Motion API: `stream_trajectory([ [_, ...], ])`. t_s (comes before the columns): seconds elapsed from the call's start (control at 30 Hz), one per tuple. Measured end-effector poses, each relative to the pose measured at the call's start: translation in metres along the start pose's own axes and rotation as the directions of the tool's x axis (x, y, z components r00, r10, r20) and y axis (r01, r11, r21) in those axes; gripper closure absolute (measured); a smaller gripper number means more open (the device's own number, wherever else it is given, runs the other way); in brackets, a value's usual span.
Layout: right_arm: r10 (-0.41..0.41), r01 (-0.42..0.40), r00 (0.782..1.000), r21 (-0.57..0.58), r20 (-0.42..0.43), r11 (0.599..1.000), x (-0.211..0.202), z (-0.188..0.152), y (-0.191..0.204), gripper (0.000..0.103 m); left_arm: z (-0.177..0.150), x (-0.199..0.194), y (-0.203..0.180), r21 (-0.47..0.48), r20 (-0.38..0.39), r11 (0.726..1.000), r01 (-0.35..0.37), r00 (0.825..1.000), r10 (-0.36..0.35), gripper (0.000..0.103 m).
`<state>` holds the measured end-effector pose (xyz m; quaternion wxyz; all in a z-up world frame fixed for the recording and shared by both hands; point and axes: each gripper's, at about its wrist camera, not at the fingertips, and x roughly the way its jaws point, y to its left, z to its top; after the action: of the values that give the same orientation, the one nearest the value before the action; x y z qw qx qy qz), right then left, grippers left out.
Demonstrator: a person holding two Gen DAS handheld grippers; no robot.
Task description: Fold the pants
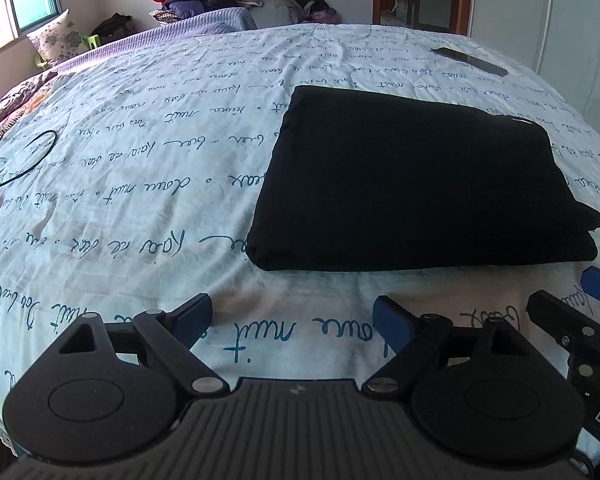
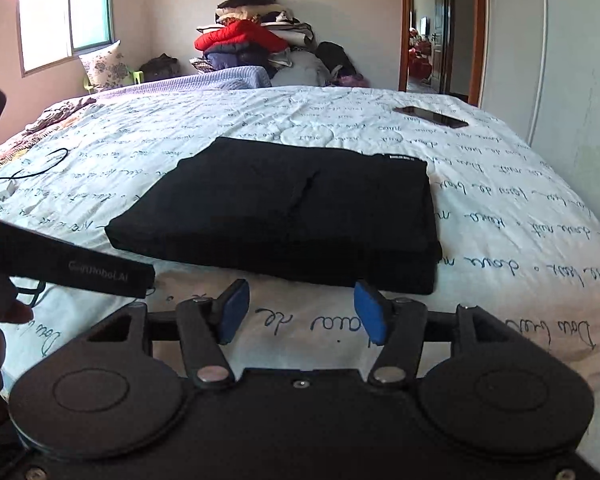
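Pants (image 2: 284,208) folded square on quilt (image 1: 140,160); left gripper (image 1: 292,320) and right gripper (image 2: 298,308) held apart, empty; edges best checked for alignment

Both cameras sit low at the bed's (image 1: 148,128) near edge, each looking forward over its own tongs and slanting down across the quilt toward the far wall. The left view stands left of the folded black pants (image 1: 416,184), close to them. The right view faces them squarely. Both share pants, phone (image 2: 432,117), clothes pile (image 2: 256,40) and doorway (image 2: 432,28).
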<state>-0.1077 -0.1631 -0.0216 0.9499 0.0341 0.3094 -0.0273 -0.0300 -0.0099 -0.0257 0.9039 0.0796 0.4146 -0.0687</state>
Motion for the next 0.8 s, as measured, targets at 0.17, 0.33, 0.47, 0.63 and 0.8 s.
stream_trajectory([
  [0.17,0.005,-0.005,1.000,-0.001,-0.007,1.000,-0.001,-0.002,0.001,0.044,0.001,0.000,-0.002,0.003,0.009,1.000,-0.012,1.000,0.012,0.013],
  [0.33,0.004,-0.004,1.000,-0.002,0.002,1.000,-0.007,-0.001,0.001,0.041,0.001,0.000,-0.003,0.007,0.013,1.000,-0.017,1.000,0.017,0.013],
  [0.47,0.001,-0.001,1.000,0.002,-0.002,1.000,-0.009,-0.001,0.001,0.040,0.001,0.001,-0.004,0.006,0.012,1.000,-0.021,1.000,0.020,0.013],
  [0.63,0.006,-0.006,1.000,0.005,-0.012,1.000,-0.010,-0.004,0.000,0.040,0.000,0.000,-0.004,0.006,0.011,1.000,-0.020,1.000,0.020,0.012],
  [0.8,0.008,-0.008,1.000,0.009,-0.014,1.000,-0.011,-0.006,0.000,0.040,-0.001,0.001,-0.003,0.000,0.007,1.000,-0.016,1.000,0.016,0.012],
])
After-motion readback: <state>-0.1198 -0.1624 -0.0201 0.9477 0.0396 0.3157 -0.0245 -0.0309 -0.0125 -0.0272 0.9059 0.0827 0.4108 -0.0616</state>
